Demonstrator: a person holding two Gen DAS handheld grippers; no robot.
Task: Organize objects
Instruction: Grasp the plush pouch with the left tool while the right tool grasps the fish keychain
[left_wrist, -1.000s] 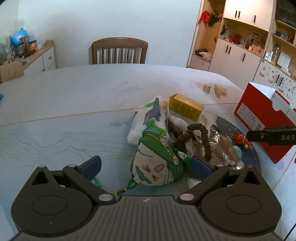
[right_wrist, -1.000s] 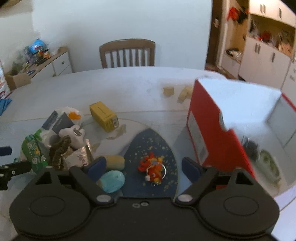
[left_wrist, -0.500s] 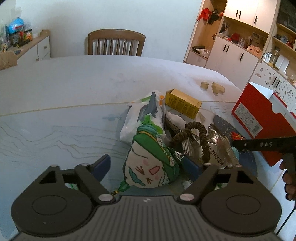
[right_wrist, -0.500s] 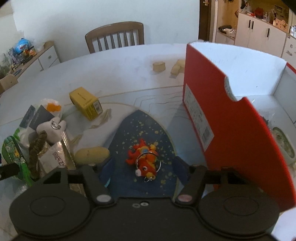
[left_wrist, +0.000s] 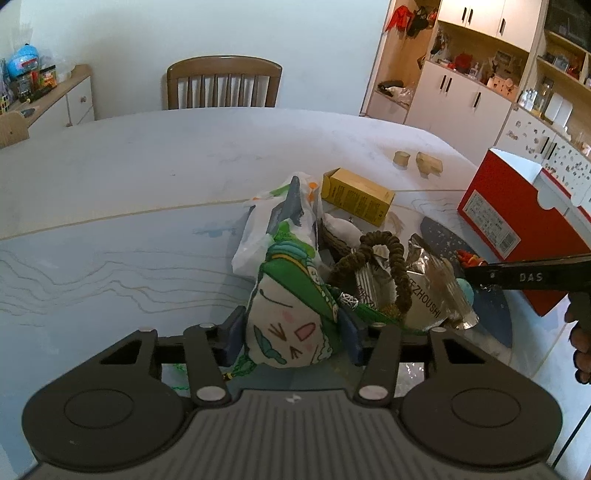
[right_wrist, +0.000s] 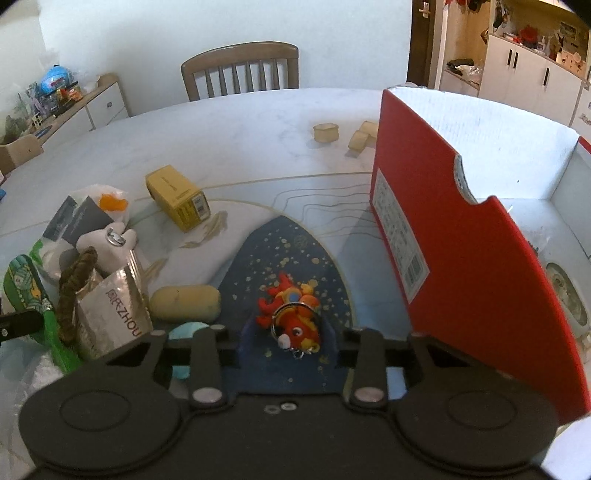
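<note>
My left gripper (left_wrist: 291, 336) is shut on a green and white plush charm with a drawn face (left_wrist: 291, 321), at the near end of a pile on the table. My right gripper (right_wrist: 286, 339) has closed on a red and orange fish keychain (right_wrist: 293, 325) that lies on a dark blue speckled mat (right_wrist: 284, 258). The open red box (right_wrist: 454, 236) stands just right of the mat and also shows in the left wrist view (left_wrist: 517, 221). The right gripper shows as a black bar (left_wrist: 528, 275) at the right of the left wrist view.
The pile holds a silver foil packet (right_wrist: 114, 314), a brown braided loop (left_wrist: 388, 273), a white plush (right_wrist: 107, 243), a plastic bag (left_wrist: 273, 221), a yellow box (right_wrist: 177, 197), a tan oval (right_wrist: 184, 302) and a light blue object (right_wrist: 186, 330). Small wooden pieces (right_wrist: 327, 132) lie farther back. A chair (left_wrist: 221, 83) stands behind the table.
Both grippers have moved forward and closed: the left onto the green plush charm, the right onto the fish keychain. Both were open a second ago.
</note>
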